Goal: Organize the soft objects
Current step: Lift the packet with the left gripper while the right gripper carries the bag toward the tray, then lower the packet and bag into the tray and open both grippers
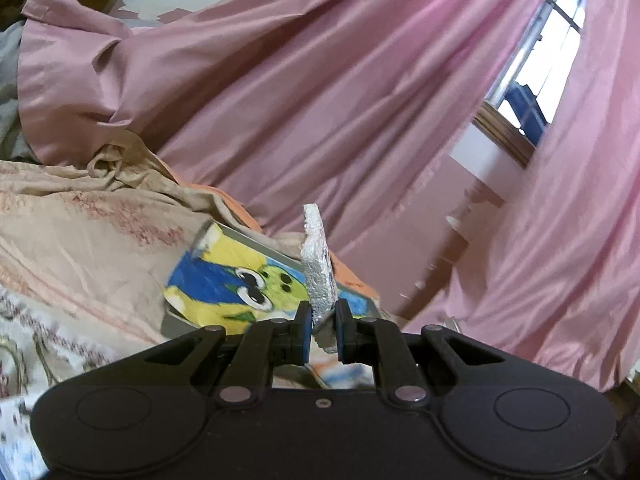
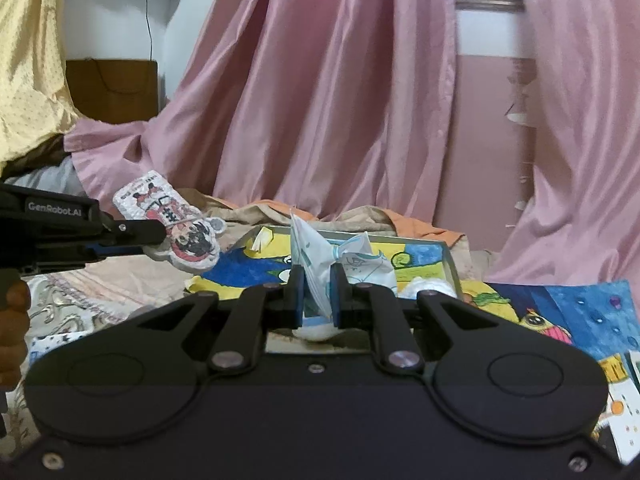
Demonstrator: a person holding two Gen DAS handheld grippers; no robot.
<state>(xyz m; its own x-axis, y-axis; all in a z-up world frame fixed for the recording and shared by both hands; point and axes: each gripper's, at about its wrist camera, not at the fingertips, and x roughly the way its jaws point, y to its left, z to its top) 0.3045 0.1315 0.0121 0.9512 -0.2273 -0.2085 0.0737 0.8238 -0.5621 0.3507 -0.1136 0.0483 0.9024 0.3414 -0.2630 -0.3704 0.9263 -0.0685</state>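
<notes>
My left gripper (image 1: 323, 320) is shut on a flat white foam toy (image 1: 318, 268), seen edge-on and held above the bed. In the right wrist view the same toy (image 2: 168, 222) shows a printed cartoon figure, held by the left gripper (image 2: 160, 236) at the left. My right gripper (image 2: 317, 294) is shut on a white crinkled packet with teal print (image 2: 316, 264), just in front of a shallow metal tray (image 2: 450, 258) lined with a blue and yellow drawing. The tray also shows in the left wrist view (image 1: 256, 246).
Pink curtains (image 2: 340, 100) hang behind the bed. Beige and patterned bedding (image 1: 80, 232) lies at the left. A colourful drawing sheet (image 2: 560, 312) lies right of the tray. White soft items (image 2: 428, 286) sit in the tray. A brown board (image 2: 112, 88) stands at the back left.
</notes>
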